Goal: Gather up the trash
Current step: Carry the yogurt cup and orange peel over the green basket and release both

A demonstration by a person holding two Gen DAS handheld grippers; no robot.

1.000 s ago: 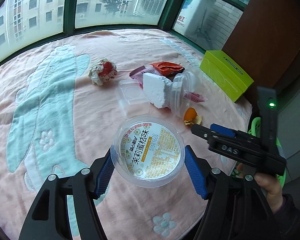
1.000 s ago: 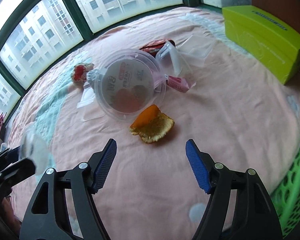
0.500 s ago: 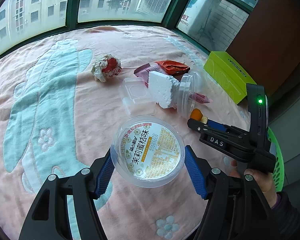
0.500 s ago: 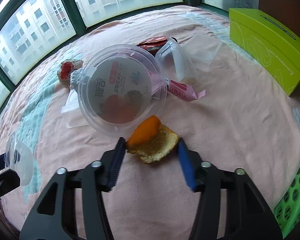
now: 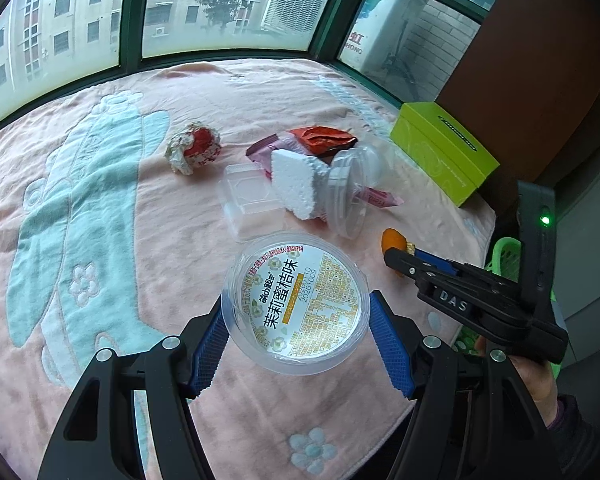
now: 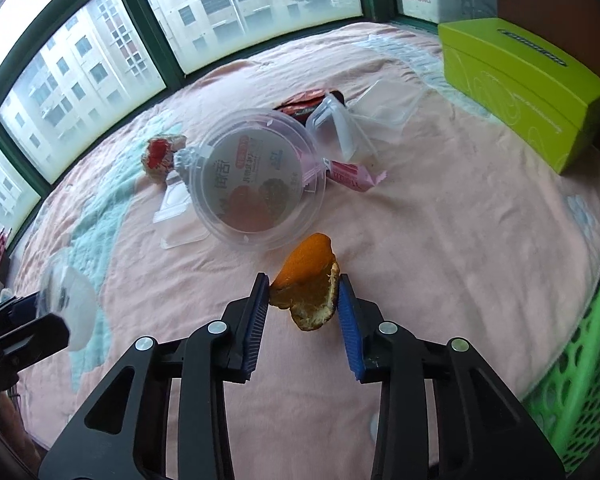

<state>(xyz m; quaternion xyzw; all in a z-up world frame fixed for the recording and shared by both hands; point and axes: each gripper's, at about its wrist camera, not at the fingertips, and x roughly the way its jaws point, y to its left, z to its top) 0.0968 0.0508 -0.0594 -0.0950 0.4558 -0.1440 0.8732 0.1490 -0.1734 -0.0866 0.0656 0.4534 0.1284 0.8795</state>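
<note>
My left gripper (image 5: 296, 314) is shut on a clear round cup (image 5: 300, 300) with a printed label, held above the pink blanket (image 5: 140, 240). My right gripper (image 6: 303, 292) has an orange peel (image 6: 310, 280) between its blue pads. Its jaws are closing and both pads touch the peel. In the left wrist view the right gripper (image 5: 396, 258) shows at the right with the orange peel (image 5: 394, 238) at its tips. In the right wrist view, the left gripper (image 6: 24, 332) and its cup (image 6: 74, 300) sit at the lower left, blurred.
More litter lies mid-blanket: a clear lidded tub (image 6: 256, 184), a white foam block (image 5: 296, 184), a pink wrapper (image 6: 356, 178), a red wrapper (image 5: 324, 140), a crumpled paper ball (image 5: 194, 148) and a clear tray (image 5: 252, 200). A lime box (image 6: 520, 84) lies far right. A green basket (image 6: 580, 380) stands beyond the blanket's edge.
The right gripper moved forward over the orange peel and its jaws narrowed until the pads met it. The left gripper kept its hold on the cup.
</note>
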